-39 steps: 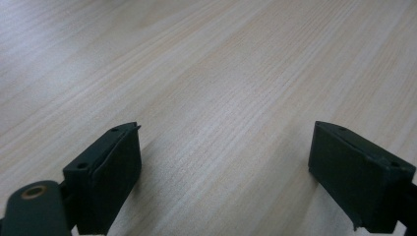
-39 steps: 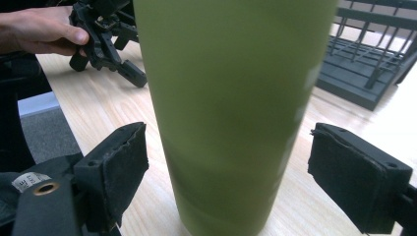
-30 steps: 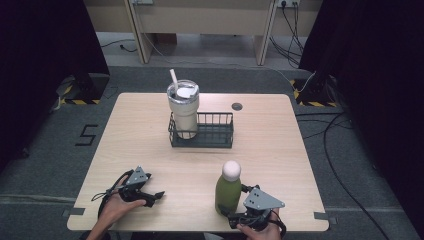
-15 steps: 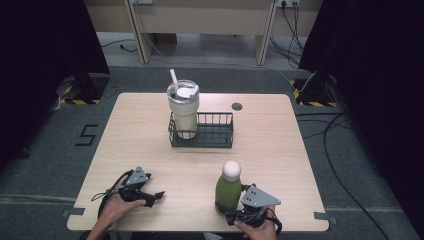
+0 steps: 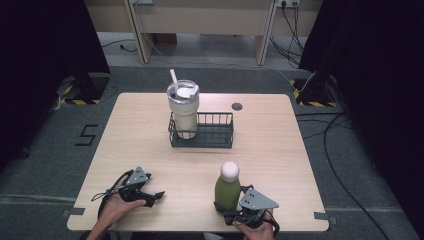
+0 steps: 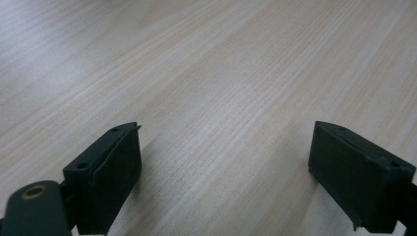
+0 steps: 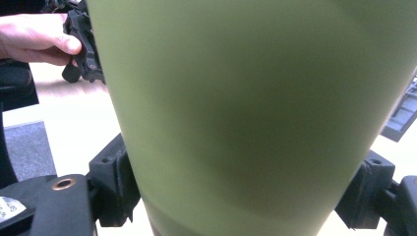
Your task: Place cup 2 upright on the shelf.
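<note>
An olive-green bottle (image 5: 228, 192) with a round cream cap stands upright near the table's front edge, right of centre. My right gripper (image 5: 227, 208) sits behind its base, and the jaws press on both sides of the bottle (image 7: 246, 108), so the gripper (image 7: 241, 187) is shut on it. At the front left, my left gripper (image 5: 154, 198) rests low on the table, pointing right. Its jaws stand wide apart over bare wood, so this gripper (image 6: 223, 162) is open and holds nothing.
A black wire basket (image 5: 215, 131) stands at the table's middle back with a cream tumbler (image 5: 183, 110) with lid and straw in its left end. A dark round grommet (image 5: 237, 106) lies behind it. The other hand and its gripper (image 7: 81, 44) appear beyond the bottle.
The right gripper has shifted slightly leftward against the bottle. The bottle and the left gripper stay where they were.
</note>
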Available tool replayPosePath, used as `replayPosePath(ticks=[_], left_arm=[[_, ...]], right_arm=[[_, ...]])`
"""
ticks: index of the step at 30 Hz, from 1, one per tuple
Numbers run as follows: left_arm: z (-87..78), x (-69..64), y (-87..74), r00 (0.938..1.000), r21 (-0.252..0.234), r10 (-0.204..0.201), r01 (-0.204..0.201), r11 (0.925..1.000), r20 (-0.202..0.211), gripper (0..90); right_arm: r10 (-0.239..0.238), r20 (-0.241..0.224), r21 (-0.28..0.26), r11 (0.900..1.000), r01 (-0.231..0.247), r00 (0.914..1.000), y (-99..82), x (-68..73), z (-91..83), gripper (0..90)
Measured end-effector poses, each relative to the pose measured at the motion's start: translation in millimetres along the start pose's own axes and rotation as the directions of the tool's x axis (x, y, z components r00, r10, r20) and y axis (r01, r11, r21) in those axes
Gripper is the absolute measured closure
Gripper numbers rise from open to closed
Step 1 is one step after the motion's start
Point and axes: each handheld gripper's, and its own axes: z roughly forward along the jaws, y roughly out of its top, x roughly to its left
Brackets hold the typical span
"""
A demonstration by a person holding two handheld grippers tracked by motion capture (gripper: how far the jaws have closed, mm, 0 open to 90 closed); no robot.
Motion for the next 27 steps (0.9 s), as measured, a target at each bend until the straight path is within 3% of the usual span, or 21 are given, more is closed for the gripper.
replayPosePath(ticks=[3, 8, 27], left_arm=[[0.0, 0.0, 0.0, 1.0000, 0.000, 0.000, 0.000, 1.0000, 0.000, 11.9], [0.0, 0.0, 0.0, 1.0000, 0.000, 0.000, 0.000, 1.0000, 0.000, 11.9], [0.0, 0.0, 0.0, 1.0000, 0.000, 0.000, 0.000, 1.0000, -0.001, 11.9]], right_arm=[[-0.027, 0.028, -0.004, 0.9996, 0.027, 0.9992, 3.1, 0.7, 0.3, 21.0], [-0.027, 0.036, -0.010, 0.9996, 0.027, 0.9990, 10.8, -1.2, -1.3, 21.0], [-0.035, 0.067, -0.019, 0.9992, 0.036, 0.9972, 29.0, -29.1, 12.8, 21.1]])
